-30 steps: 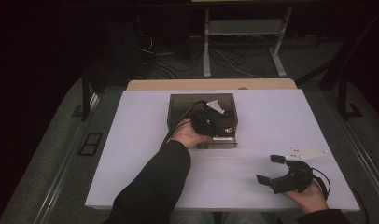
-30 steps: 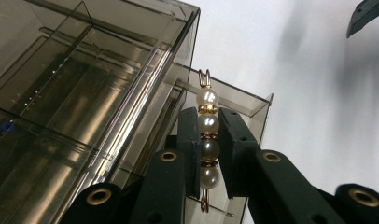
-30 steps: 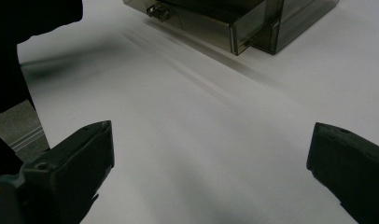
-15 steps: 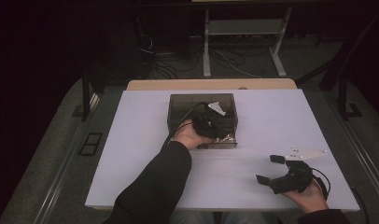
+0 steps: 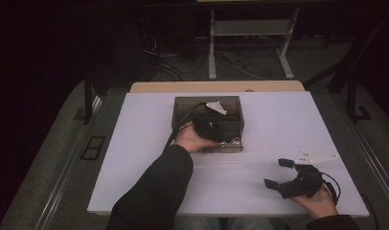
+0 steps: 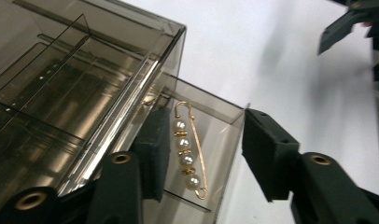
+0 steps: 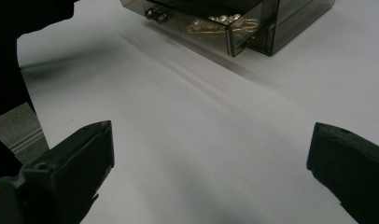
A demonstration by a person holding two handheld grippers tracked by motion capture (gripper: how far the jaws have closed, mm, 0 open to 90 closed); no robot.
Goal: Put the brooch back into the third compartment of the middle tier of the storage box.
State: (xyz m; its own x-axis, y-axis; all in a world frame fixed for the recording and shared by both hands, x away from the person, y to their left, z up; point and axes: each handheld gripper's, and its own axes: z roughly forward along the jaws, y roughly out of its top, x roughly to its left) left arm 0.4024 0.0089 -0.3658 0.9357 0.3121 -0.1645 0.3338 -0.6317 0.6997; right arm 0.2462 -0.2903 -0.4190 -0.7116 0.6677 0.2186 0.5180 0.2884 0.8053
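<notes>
A smoky clear drawer box stands at the table's middle, its lower drawer pulled toward me. A gold pin with several pearls lies on the floor of that drawer. My left gripper hangs just over it. Its jaws have just been opening; the pin lies between and below them, and the pads do not touch it. My right gripper rests open at the front right with nothing in it. Past its wide jaws I see the drawer and pin.
The white tabletop stretches around the box, with its front edge close to my right hand. A small handle sticks out of the drawer front. Dark floor, cables and a stand lie beyond the far edge.
The left hand has shifted slightly toward me over the box's drawer. The right hand and gripper have stayed where they were.
</notes>
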